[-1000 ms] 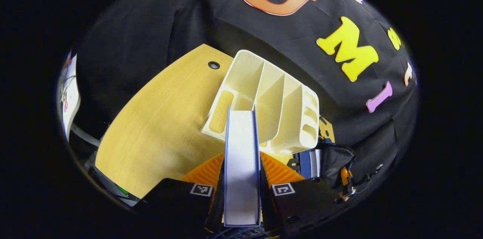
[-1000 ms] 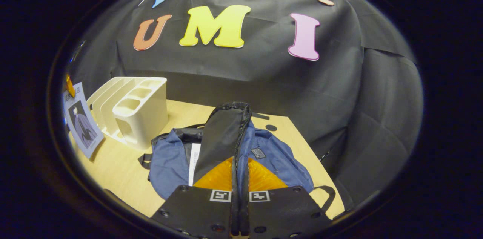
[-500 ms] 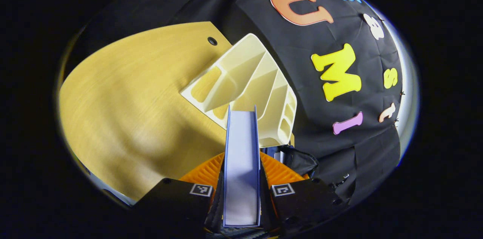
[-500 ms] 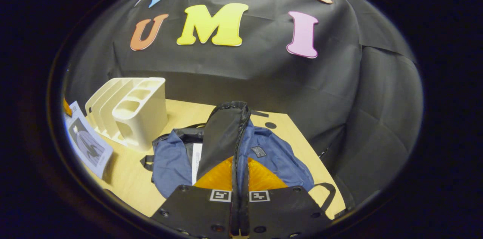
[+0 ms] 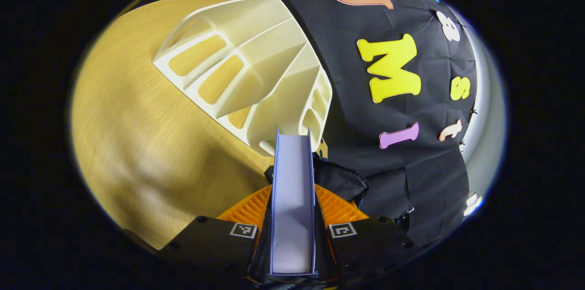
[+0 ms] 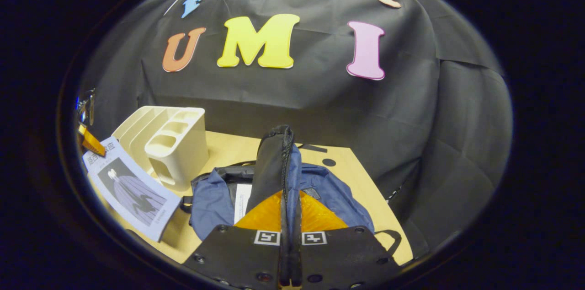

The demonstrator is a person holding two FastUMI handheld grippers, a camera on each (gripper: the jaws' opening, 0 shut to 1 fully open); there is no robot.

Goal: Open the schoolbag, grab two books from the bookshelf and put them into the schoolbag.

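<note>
in the left gripper view the left gripper (image 5: 292, 217) has its fingers clamped on a book (image 5: 292, 198), which stands edge-on between them, its far end just in front of the cream bookshelf (image 5: 256, 70) on the wooden bench (image 5: 128, 153). in the right gripper view the right gripper (image 6: 290, 239) has its fingers closed on the schoolbag's black flap (image 6: 274, 162), lifted above the blue schoolbag (image 6: 215, 198) lying on the bench beside the bookshelf (image 6: 171, 143). the book (image 6: 132, 191) shows at the left, cover facing up, near the bag.

Pale wooden table (image 6: 365, 189) against a black cloth wall (image 6: 411, 111).
</note>
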